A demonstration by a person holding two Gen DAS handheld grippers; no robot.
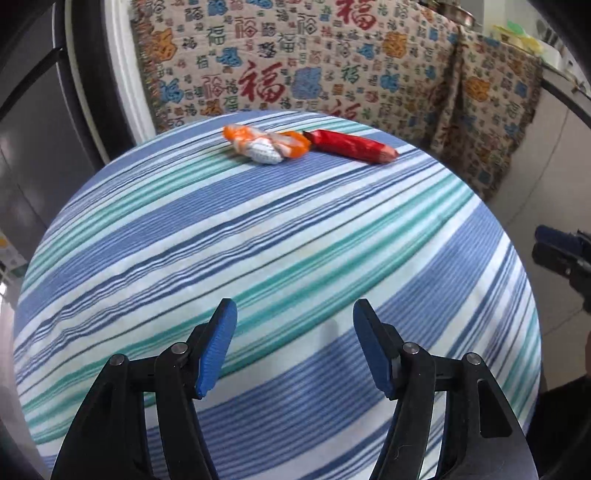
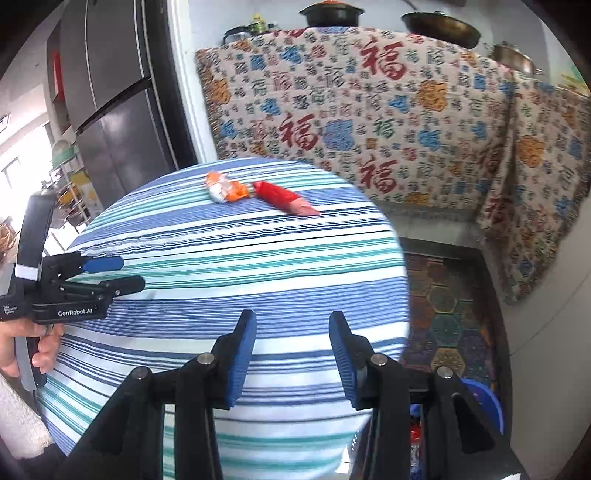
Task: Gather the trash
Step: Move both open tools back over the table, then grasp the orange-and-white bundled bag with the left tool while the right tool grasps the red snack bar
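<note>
An orange and white crumpled wrapper (image 1: 264,144) and a red sausage wrapper (image 1: 354,145) lie side by side at the far edge of a round table with a blue, teal and white striped cloth (image 1: 258,240). They also show in the right wrist view, the orange wrapper (image 2: 225,190) and the red one (image 2: 284,198). My left gripper (image 1: 294,321) is open and empty over the near part of the table; it shows from the side in the right wrist view (image 2: 123,273). My right gripper (image 2: 291,325) is open and empty over the table's near right edge.
A patterned cloth with red characters (image 2: 369,122) covers a counter behind the table, with pots (image 2: 439,24) on top. A dark refrigerator (image 2: 114,110) stands at the left. A blue bin (image 2: 484,402) sits on the patterned floor mat (image 2: 447,302) right of the table.
</note>
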